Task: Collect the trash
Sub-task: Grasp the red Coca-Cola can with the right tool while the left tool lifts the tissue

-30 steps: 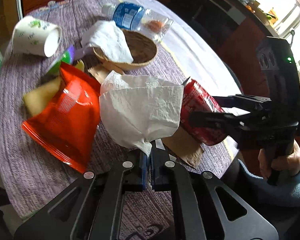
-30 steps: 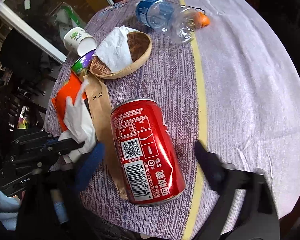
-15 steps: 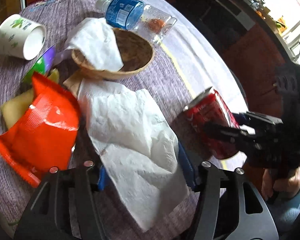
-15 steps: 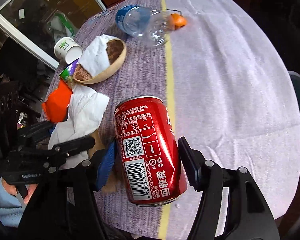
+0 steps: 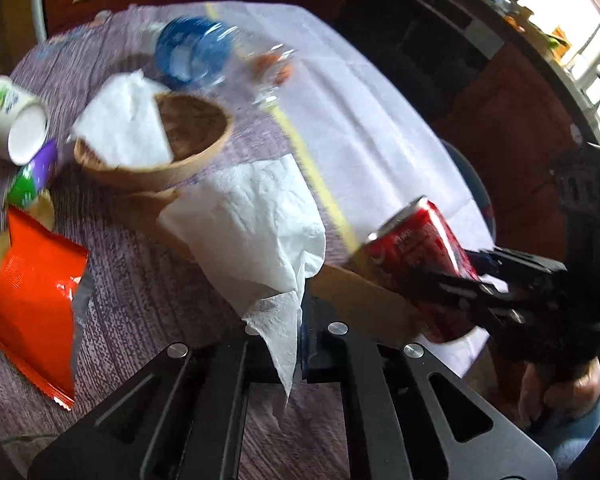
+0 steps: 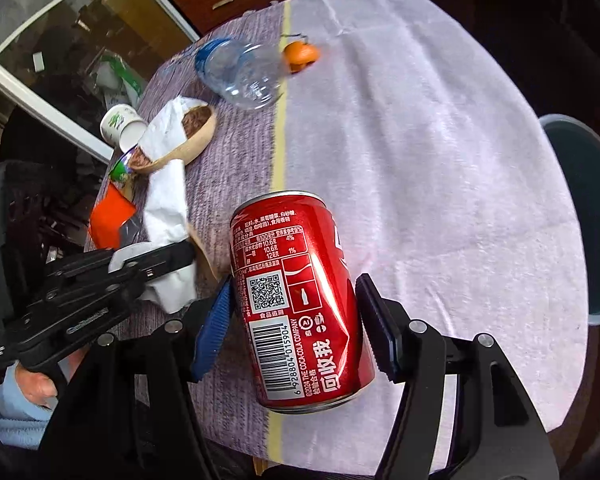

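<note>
My left gripper (image 5: pixel 296 344) is shut on a white paper napkin (image 5: pixel 256 224) that drapes over the table in front of it. My right gripper (image 6: pixel 296 320) is shut on a red cola can (image 6: pixel 300 296) and holds it above the table; the can also shows at the right of the left wrist view (image 5: pixel 420 256). Other trash lies on the table: an orange snack bag (image 5: pixel 36 300), a brown paper sleeve (image 5: pixel 360 300), a clear plastic bottle with a blue label (image 5: pixel 196 52), a tipped paper cup (image 5: pixel 12 120) and a paper bowl (image 5: pixel 168 148) with a napkin in it.
A grey-blue bin (image 6: pixel 584 216) stands on the floor beyond the table's right edge. A small orange object (image 6: pixel 300 56) lies by the bottle. A green and purple wrapper (image 5: pixel 32 180) sits by the cup. A glass door (image 6: pixel 60 48) is at the far left.
The left gripper opened, dropped the napkin flat, then shut on its near edge again. The right gripper closed on the can and lifted it off the table toward the right.
</note>
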### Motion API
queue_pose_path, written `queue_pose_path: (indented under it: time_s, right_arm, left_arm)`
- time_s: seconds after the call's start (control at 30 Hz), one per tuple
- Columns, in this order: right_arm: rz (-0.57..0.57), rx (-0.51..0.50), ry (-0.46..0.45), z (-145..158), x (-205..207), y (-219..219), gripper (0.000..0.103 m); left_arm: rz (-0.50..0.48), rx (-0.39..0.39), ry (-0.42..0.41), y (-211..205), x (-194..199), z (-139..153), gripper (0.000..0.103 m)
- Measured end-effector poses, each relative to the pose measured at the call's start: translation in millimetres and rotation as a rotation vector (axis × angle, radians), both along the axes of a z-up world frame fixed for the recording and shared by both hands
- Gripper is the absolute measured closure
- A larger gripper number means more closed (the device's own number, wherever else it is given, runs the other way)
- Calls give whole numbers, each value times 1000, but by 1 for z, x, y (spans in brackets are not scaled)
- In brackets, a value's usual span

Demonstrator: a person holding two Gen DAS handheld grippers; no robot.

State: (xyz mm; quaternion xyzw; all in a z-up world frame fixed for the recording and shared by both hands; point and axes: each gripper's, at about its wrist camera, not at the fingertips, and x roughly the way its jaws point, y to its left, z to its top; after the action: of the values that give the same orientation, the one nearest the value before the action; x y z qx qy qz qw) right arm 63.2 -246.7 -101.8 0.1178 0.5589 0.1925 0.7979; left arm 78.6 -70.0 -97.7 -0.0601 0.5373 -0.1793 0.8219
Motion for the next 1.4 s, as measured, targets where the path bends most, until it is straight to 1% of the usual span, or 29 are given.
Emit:
queue_pose_path:
  time_s: [0.1,0.17,0.23,0.33,0.5,0.57,0.7,0.73,0.83,0.9,0.93,0.97,1.0,1.03,1.1,1.2,1.33,1.4]
  right_arm:
    - [-30,24,-6,1,0,-16,44]
    - [-47,33,-11,1,0,-24,44]
    - [-58,42,-10,0,-2,-31,44]
    - [-61,54,-16,1,-5,-35,44]
    - [-73,78,-33,5,-4,-40,44]
    - [-73,76,-38,7,-4,-41,44]
    - [-74,70,-43,11,-2,-41,44]
    - [-74,69,-43,11,-1,-40,44]
    - [-65,64,-41,12,3,-32,44]
    - [-54,59,-41,14,8,-25,44]
    - [-48,56,-41,14,10,-22,44]
    - [-43,54,-41,15,13,-19,44]
    - [-34,48,-40,15,17,-13,44]
    - [-28,44,-39,16,20,-8,44]
    - [-15,35,-35,16,26,0,44]
    - [4,19,-28,16,34,13,44]
    - [17,2,-19,15,43,25,44]
    - [19,-6,-13,14,46,27,44]
  left_arm:
    - [-41,23,-24,-12,-12,10,100]
    - [-49,30,-18,-16,-15,12,100]
    - [-35,41,-10,-13,-14,12,100]
    - [3,31,10,-3,-10,13,100]
    - [-9,86,-44,-8,-6,31,100]
    - [12,111,-73,1,8,40,100]
    - [72,137,-90,40,40,55,100]
    - [80,148,-81,49,51,53,99]
    - [80,202,-71,59,71,44,98]
    - [83,210,-59,65,80,37,97]
    - [75,210,-52,67,83,34,92]
    - [70,213,-51,68,86,32,78]
    - [61,227,-51,68,89,28,67]
    - [58,244,-58,68,88,26,53]
    - [54,269,-66,69,91,19,52]
    - [55,261,-49,69,101,7,49]
    - [55,279,-53,67,113,-5,49]
    - [71,268,-66,70,116,-5,63]
